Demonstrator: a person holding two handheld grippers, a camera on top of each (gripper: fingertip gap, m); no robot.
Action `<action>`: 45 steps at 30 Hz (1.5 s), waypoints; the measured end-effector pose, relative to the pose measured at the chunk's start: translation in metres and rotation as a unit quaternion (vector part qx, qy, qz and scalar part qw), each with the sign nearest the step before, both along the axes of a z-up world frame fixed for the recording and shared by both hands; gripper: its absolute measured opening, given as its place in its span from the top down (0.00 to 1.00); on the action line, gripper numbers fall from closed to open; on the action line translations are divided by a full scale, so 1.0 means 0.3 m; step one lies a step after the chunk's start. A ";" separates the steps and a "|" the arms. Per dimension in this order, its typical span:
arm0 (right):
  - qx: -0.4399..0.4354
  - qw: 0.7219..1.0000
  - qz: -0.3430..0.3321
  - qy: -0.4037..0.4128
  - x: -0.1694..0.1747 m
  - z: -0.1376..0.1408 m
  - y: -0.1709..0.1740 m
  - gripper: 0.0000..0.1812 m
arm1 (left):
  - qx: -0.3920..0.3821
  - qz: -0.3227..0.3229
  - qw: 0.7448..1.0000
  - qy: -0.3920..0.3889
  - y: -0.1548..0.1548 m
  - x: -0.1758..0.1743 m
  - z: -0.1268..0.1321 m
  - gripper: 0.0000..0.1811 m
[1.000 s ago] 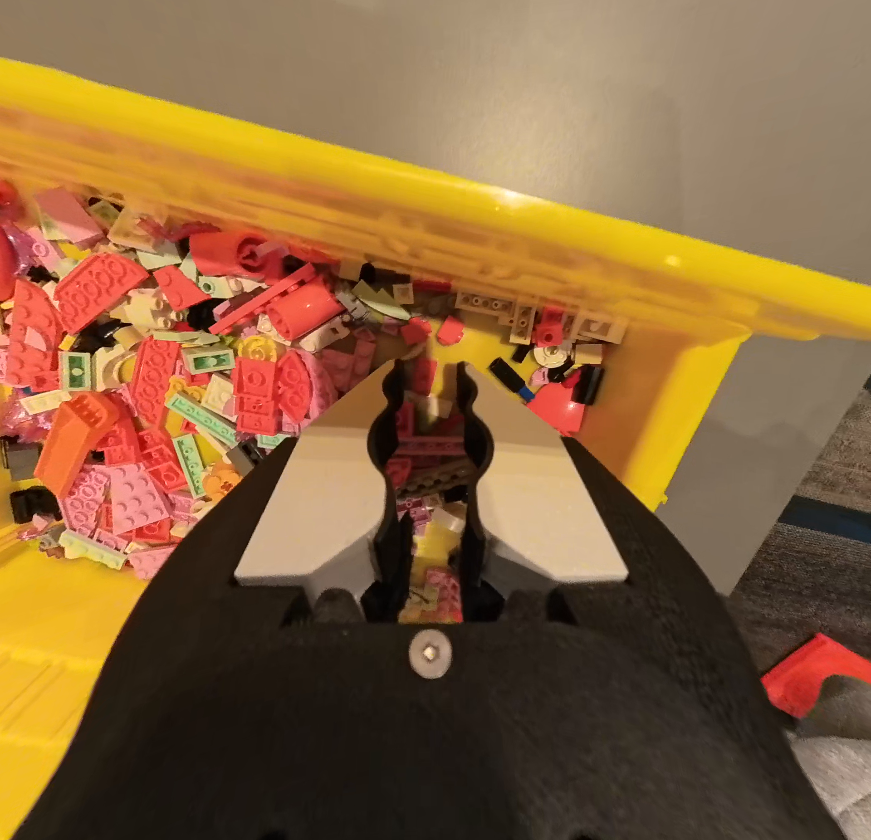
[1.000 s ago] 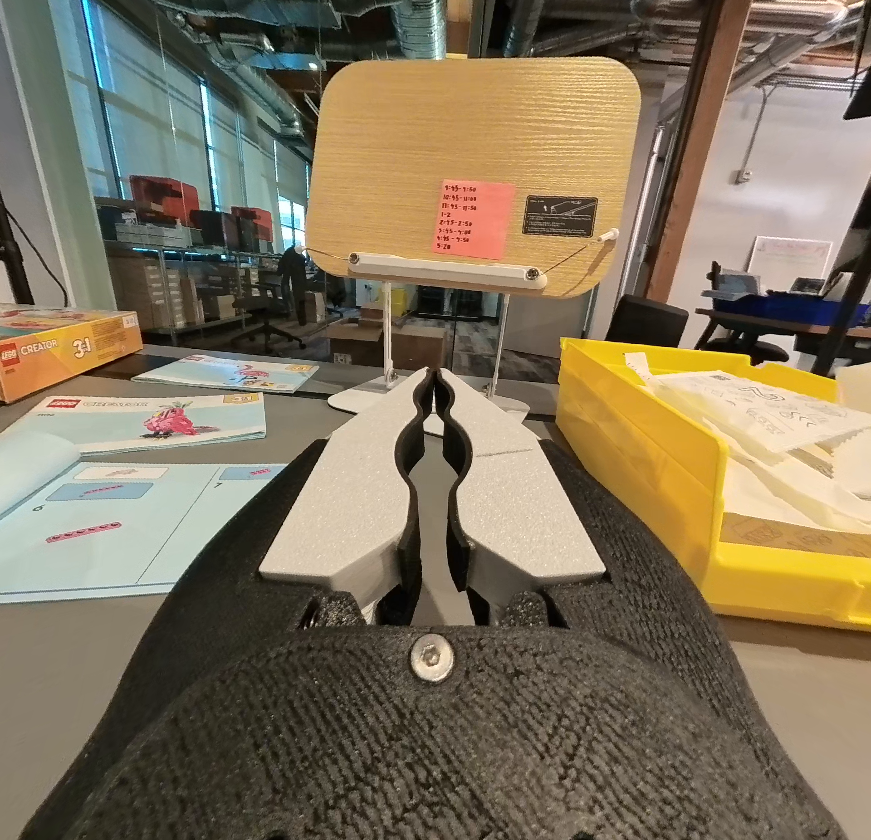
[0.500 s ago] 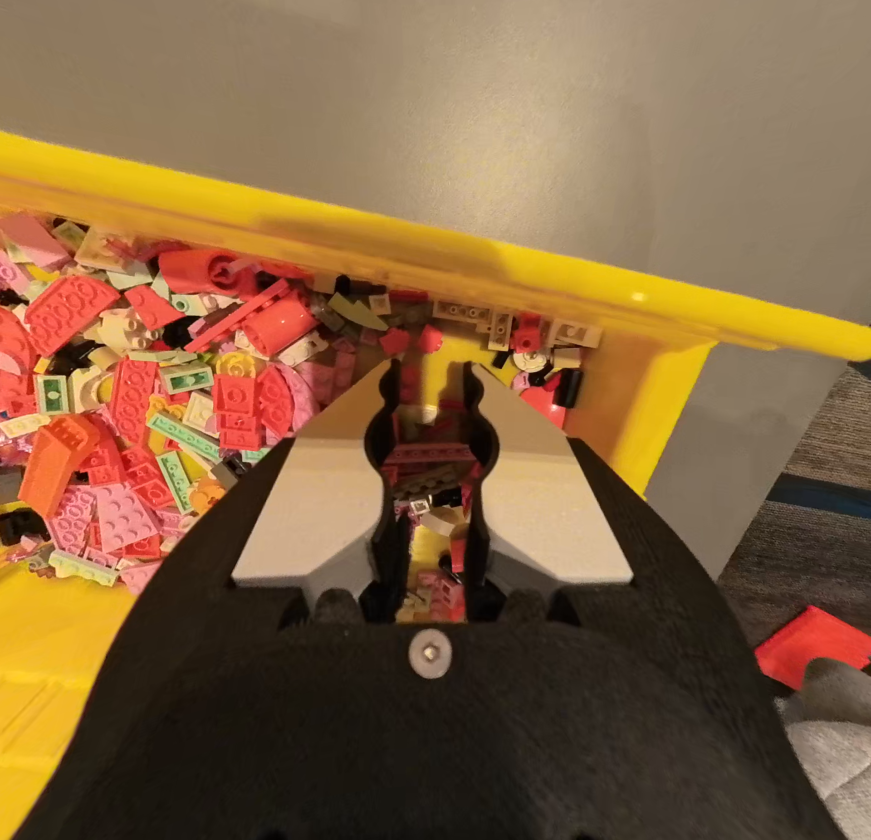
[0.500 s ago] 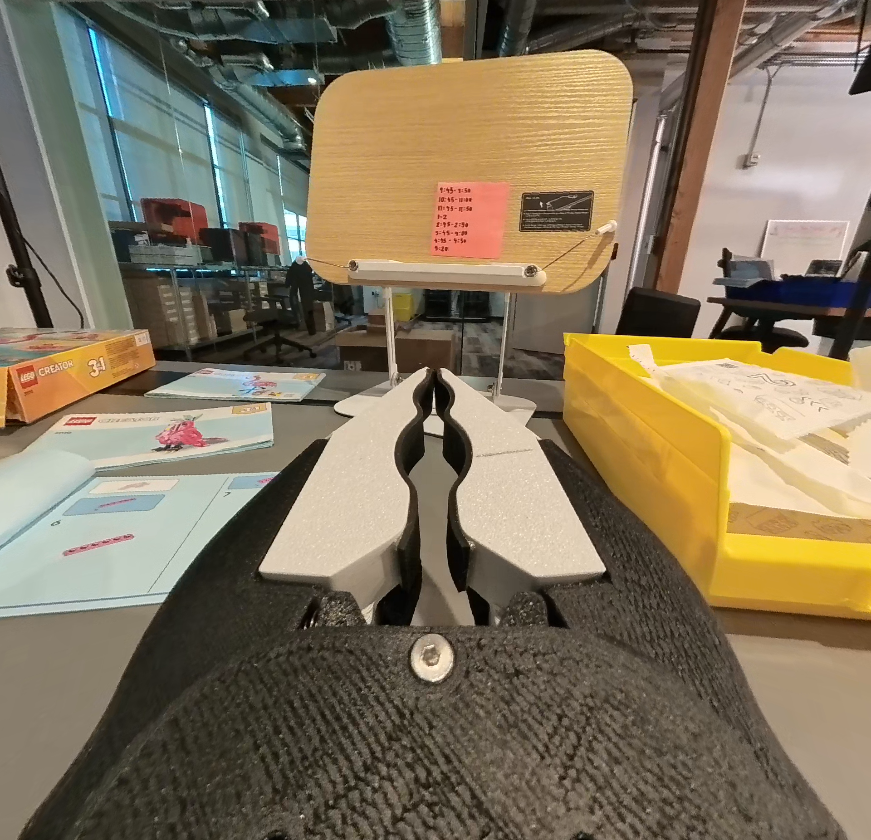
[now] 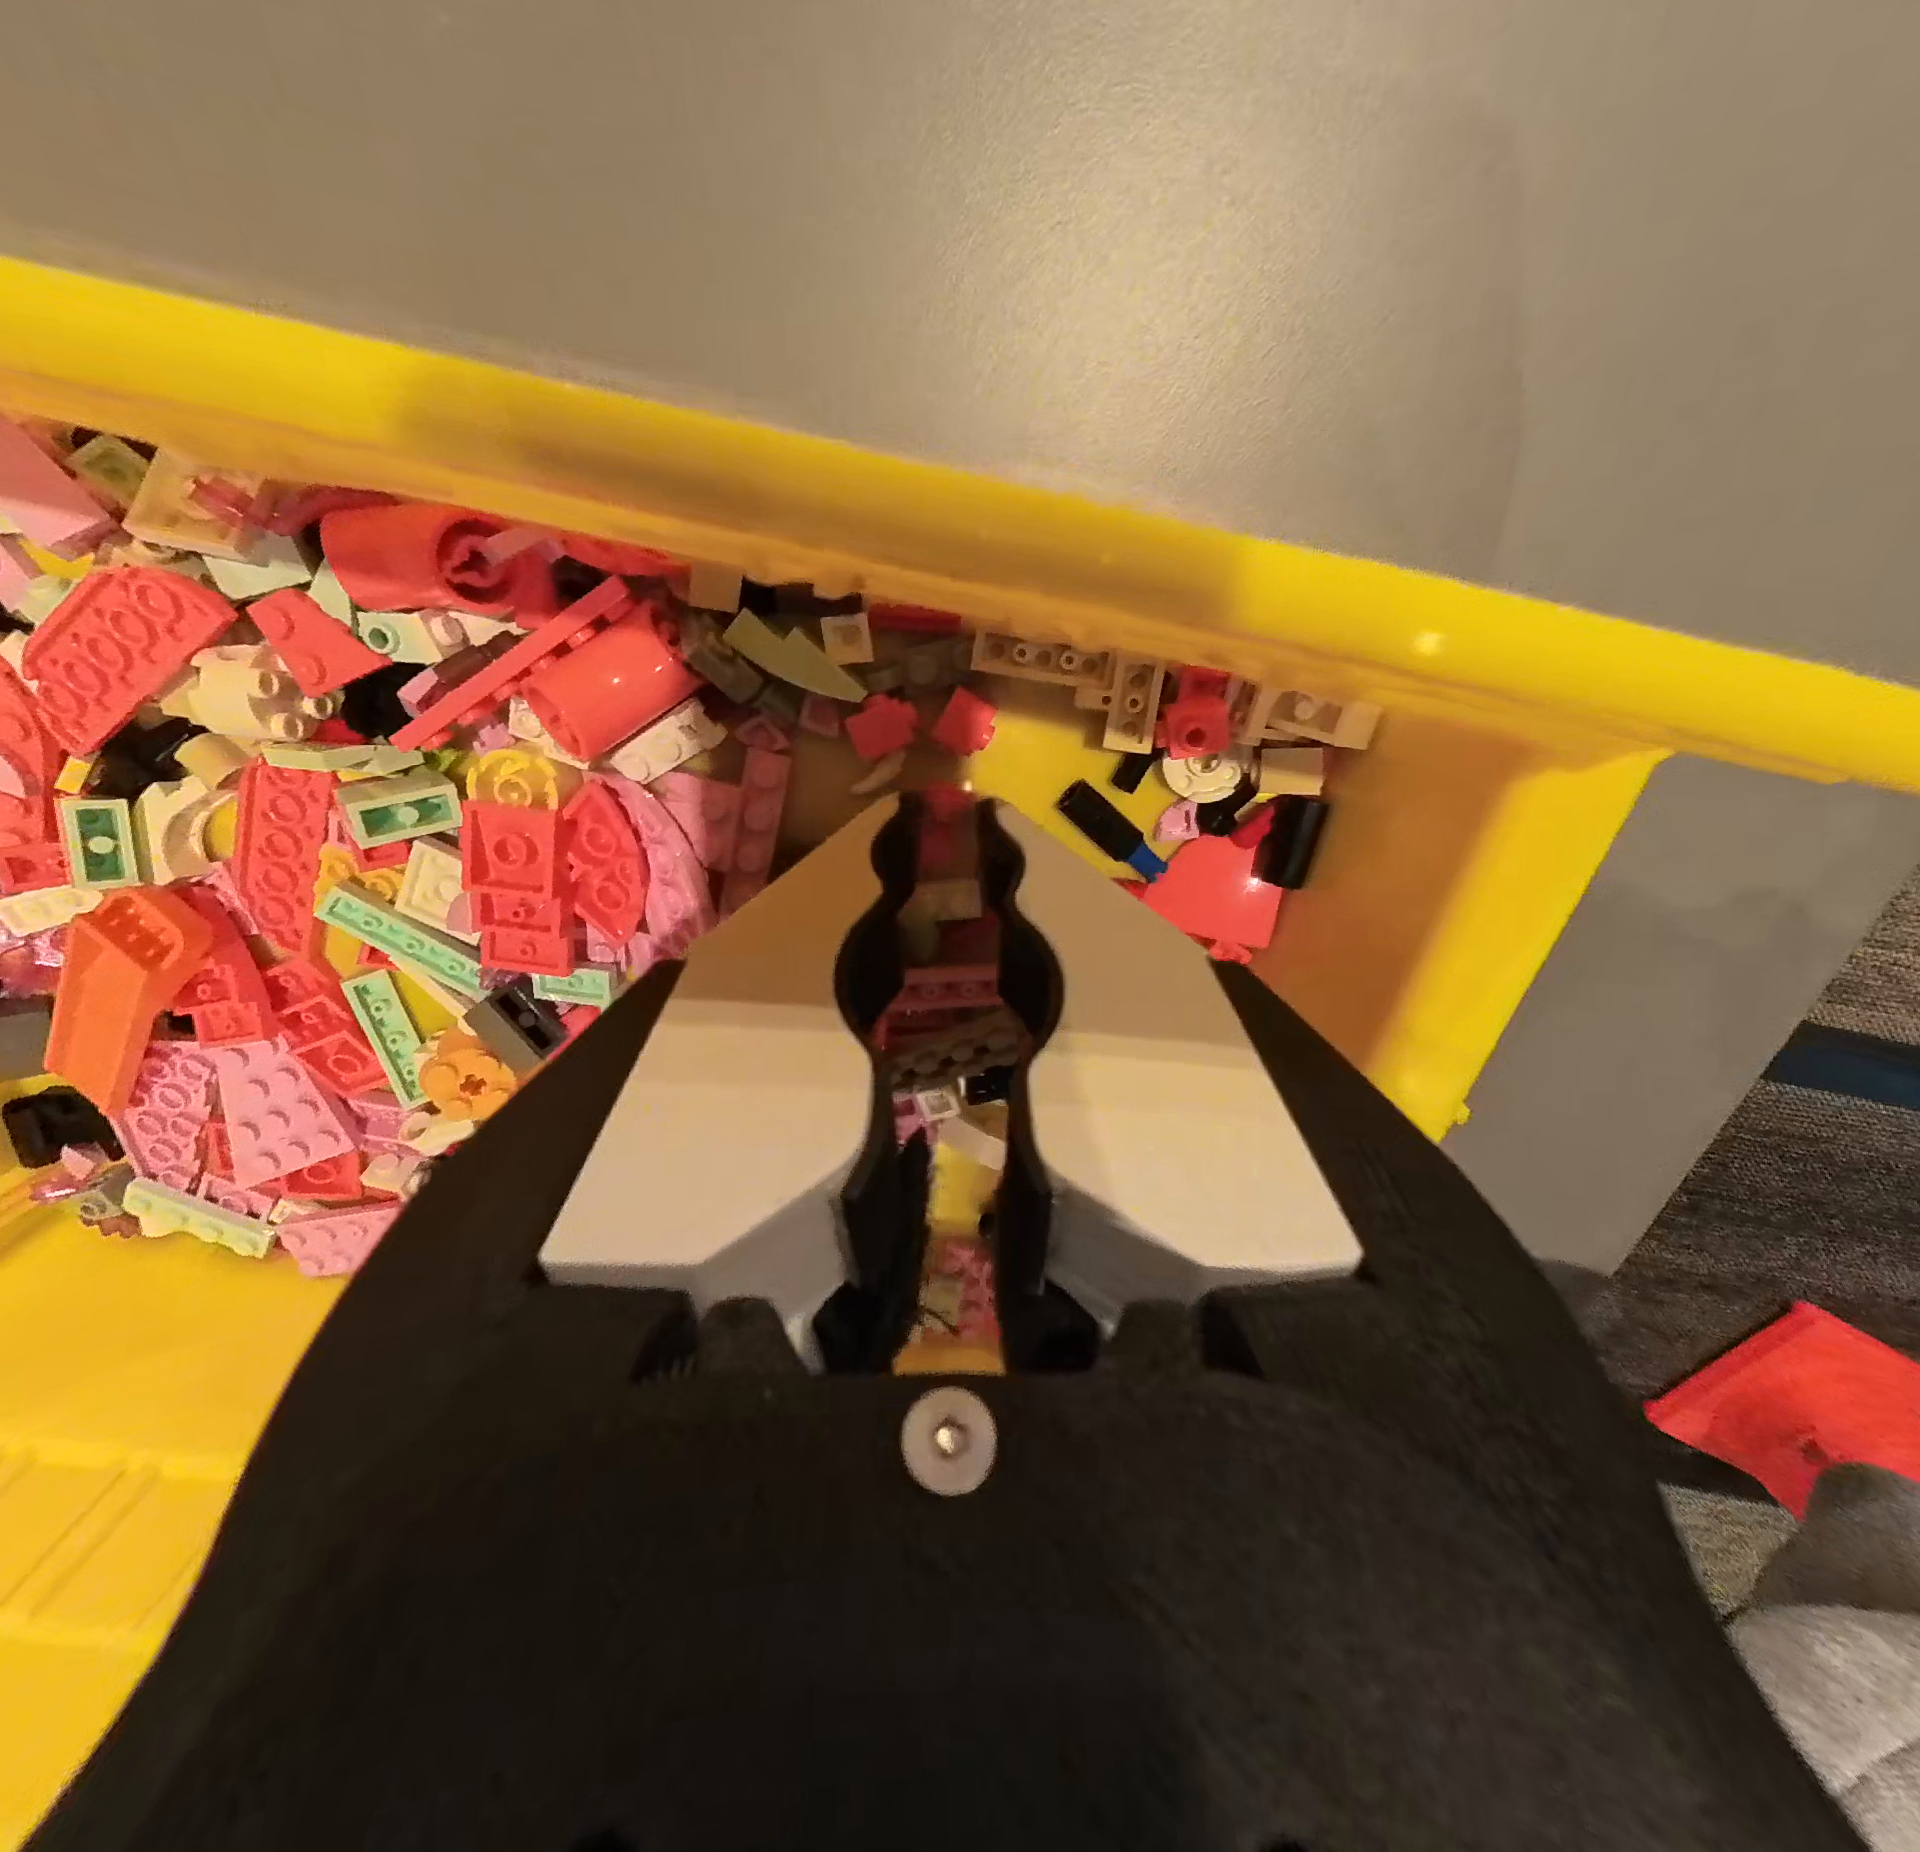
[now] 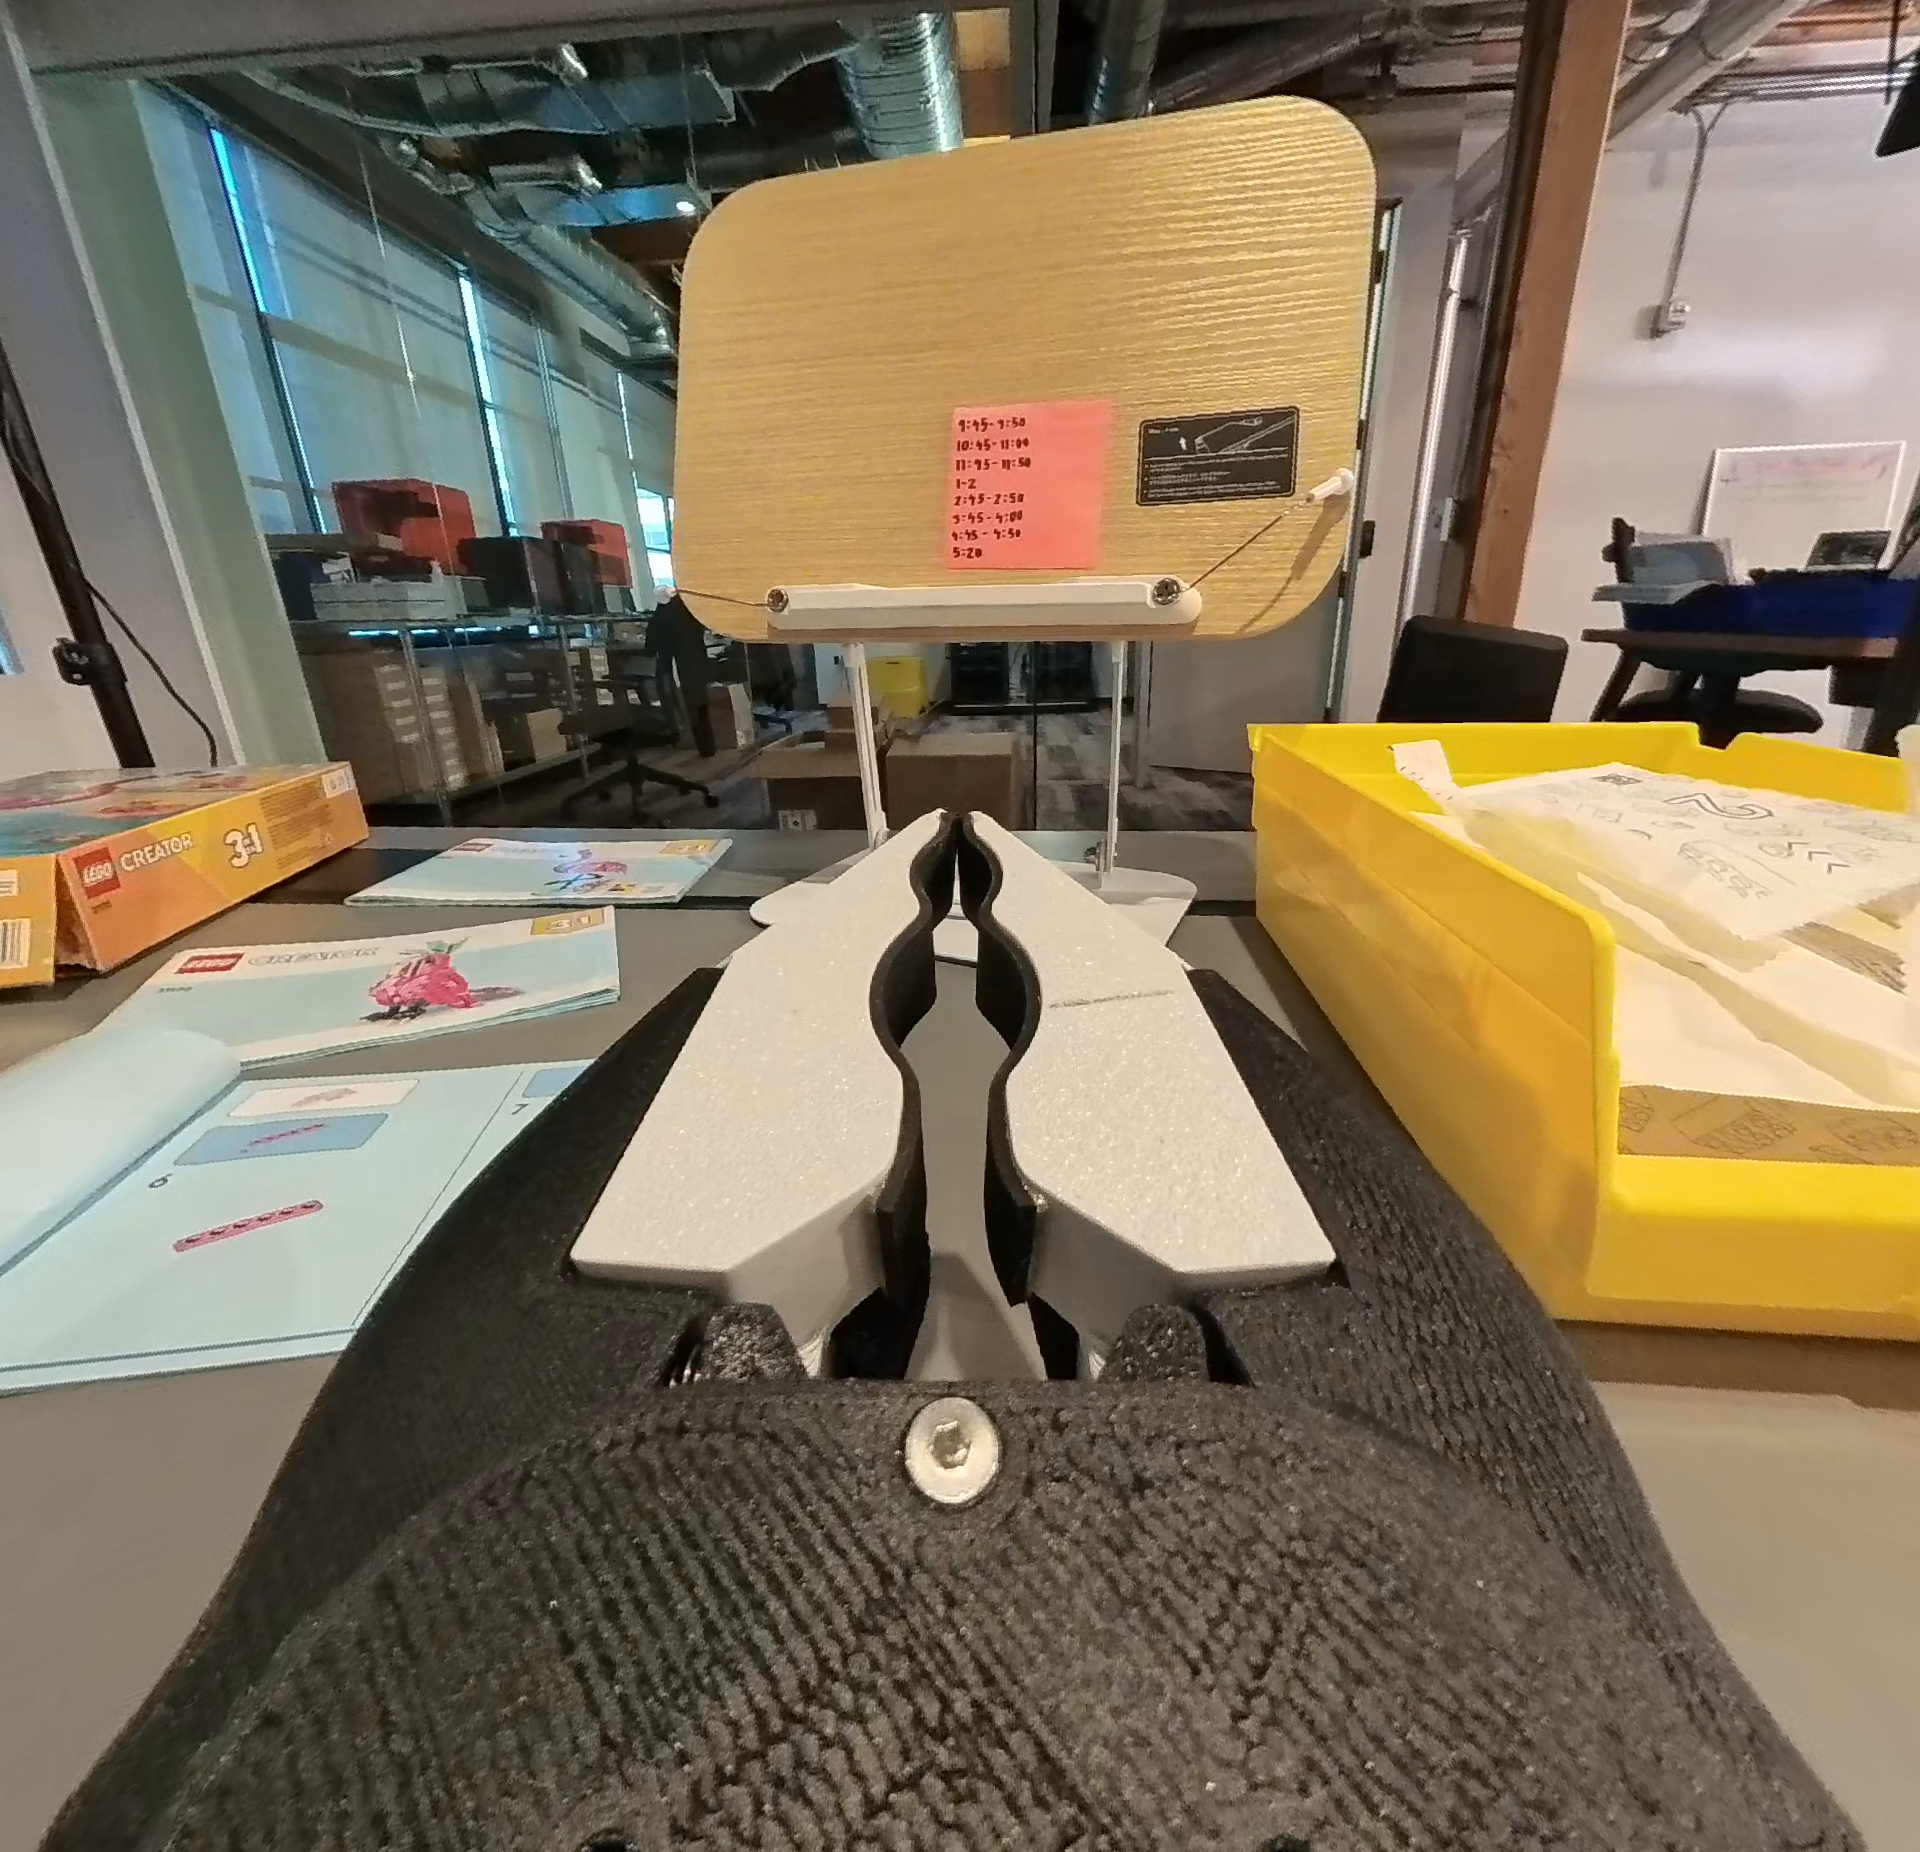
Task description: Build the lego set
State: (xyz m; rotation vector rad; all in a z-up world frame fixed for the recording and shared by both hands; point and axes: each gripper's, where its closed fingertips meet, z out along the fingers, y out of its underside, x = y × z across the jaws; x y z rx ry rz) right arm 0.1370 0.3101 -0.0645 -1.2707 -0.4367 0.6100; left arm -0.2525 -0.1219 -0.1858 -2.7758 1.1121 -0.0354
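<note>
While it hangs over the yellow bin (image 5: pixel 1039 545), the left gripper (image 5: pixel 940 815) has its jaws spread a little, tips at a small red piece (image 5: pixel 943 800) near the bin's far right corner; whether they pinch it cannot be told; a slip is likely, since the loose lego pieces (image 5: pixel 312 867) are small, glossy, hard plastic, studded plates and curved slopes heaped unevenly along the far wall, and closing there may catch a neighbour or scatter the pile. Right wrist view: the right gripper (image 6: pixel 958 823), grey matte fingers on a grainy black body, is pressed together at the tips and empty above the desk (image 6: pixel 156 1542); an open instruction booklet (image 6: pixel 260 1210) of thin paper lies at the left edge; a wood-grain book stand (image 6: pixel 1018 368) stands at the far edge; a second yellow bin (image 6: pixel 1434 1023) at the right holds crinkled paper bags (image 6: pixel 1714 867).
</note>
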 end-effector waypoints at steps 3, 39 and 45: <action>0.005 1.000 0.000 -0.008 -0.006 0.000 -0.005 1.00 | 0.001 0.002 1.000 0.009 -0.001 -0.004 0.000 0.96; 0.115 0.985 0.093 -0.085 -0.155 0.031 -0.058 1.00 | 0.033 -0.152 0.987 -0.036 0.801 1.086 0.022 0.96; 0.114 0.985 0.093 -0.085 -0.164 0.030 -0.050 1.00 | 0.004 -0.163 0.986 -0.012 0.814 1.094 -0.028 0.96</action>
